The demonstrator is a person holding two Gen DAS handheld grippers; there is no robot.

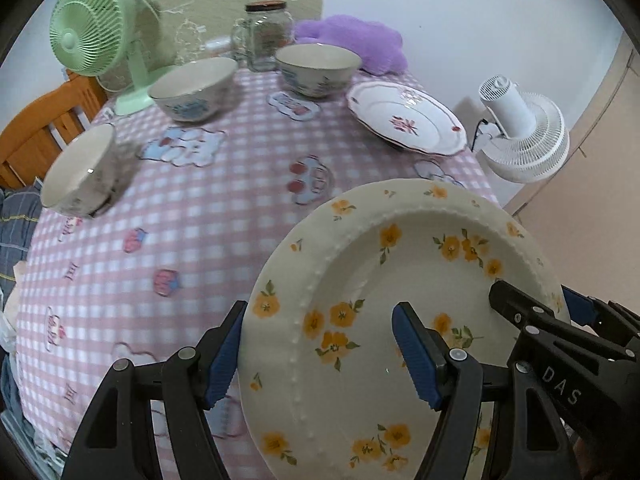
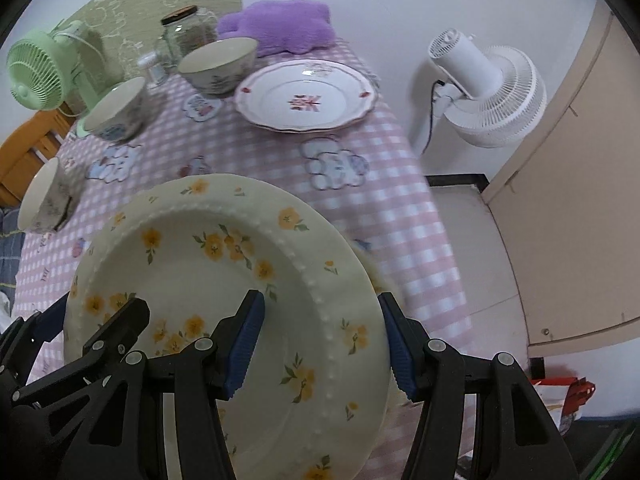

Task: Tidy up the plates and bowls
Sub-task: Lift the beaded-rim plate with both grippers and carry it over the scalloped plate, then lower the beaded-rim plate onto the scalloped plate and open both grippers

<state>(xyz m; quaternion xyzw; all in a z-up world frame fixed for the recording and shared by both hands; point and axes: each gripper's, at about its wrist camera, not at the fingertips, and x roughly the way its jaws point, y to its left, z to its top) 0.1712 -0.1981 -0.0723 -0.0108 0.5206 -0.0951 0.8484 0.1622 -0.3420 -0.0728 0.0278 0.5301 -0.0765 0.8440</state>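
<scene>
A cream plate with yellow flowers (image 1: 400, 280) is held above the near edge of the table by both grippers. My left gripper (image 1: 320, 354) is shut on its left rim, one finger over the plate and one under. My right gripper (image 2: 322, 344) is shut on its right rim (image 2: 348, 320) the same way. A white plate with red flowers (image 1: 404, 118) (image 2: 306, 98) lies at the far right of the table. Three bowls stand on the table: one far middle (image 1: 316, 68) (image 2: 218, 64), one far left (image 1: 194, 88) (image 2: 116, 110), one at the left edge (image 1: 80, 170) (image 2: 44, 196).
The table has a pink checked cloth (image 1: 160, 240). A green fan (image 1: 96, 32), a glass jar (image 1: 266, 36) and a purple cushion (image 1: 352, 40) stand at the back. A white fan (image 2: 488, 92) stands on the floor to the right, beside a beige door (image 2: 580, 200).
</scene>
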